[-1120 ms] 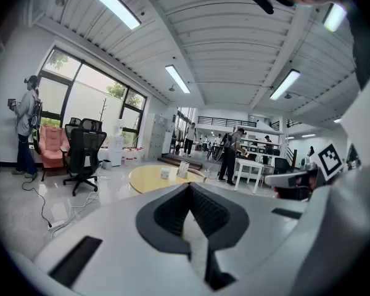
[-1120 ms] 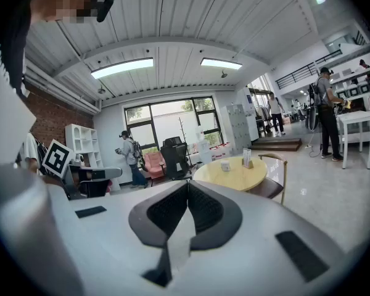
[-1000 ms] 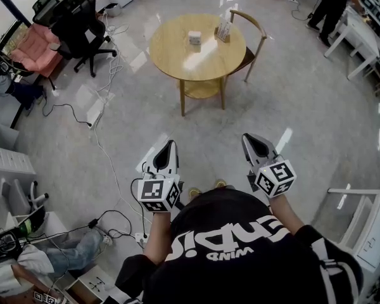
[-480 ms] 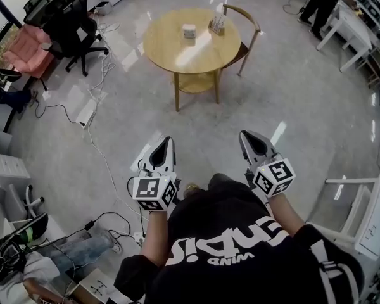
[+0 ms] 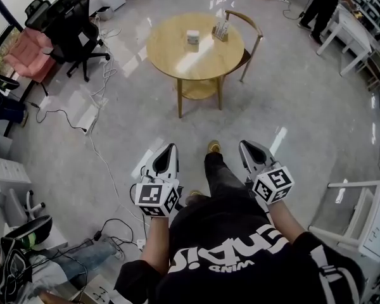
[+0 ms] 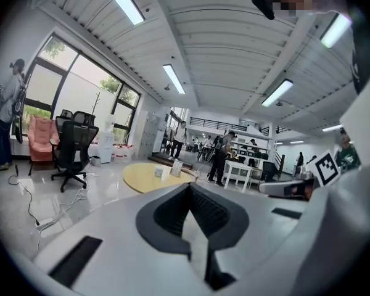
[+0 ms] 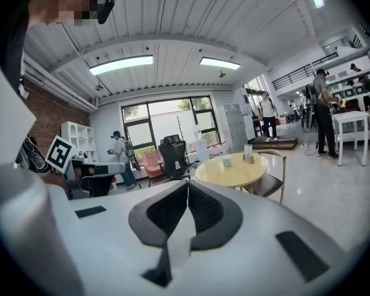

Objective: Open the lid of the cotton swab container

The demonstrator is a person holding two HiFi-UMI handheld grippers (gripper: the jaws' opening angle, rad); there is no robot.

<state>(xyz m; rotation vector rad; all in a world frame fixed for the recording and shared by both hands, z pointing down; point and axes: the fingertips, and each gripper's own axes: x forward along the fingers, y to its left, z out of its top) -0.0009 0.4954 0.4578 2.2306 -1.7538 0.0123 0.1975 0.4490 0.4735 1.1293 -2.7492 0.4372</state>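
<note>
Wooden table (image 5: 168,52) stands well ahead; left gripper (image 5: 170,151) and right gripper (image 5: 247,147), closed and empty, would only shove the white box (image 5: 193,38) (probably the container).

Open-plan office, swivel chairs (image 5: 73,24), white desks (image 5: 349,31)

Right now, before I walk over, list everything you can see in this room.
round table: one, light wood, floor ahead
small white container: one, on the table
clear stand: one, on the table, nearer the chair
chair: one, wood frame, dark seat, right of table
office chair: one, black, upper left
armchair: one, pink, left of office chair
cables: several, floor at left
standing person: one, dark clothes, top right
left gripper: one, white, shut, empty
right gripper: one, white, shut, empty
</note>
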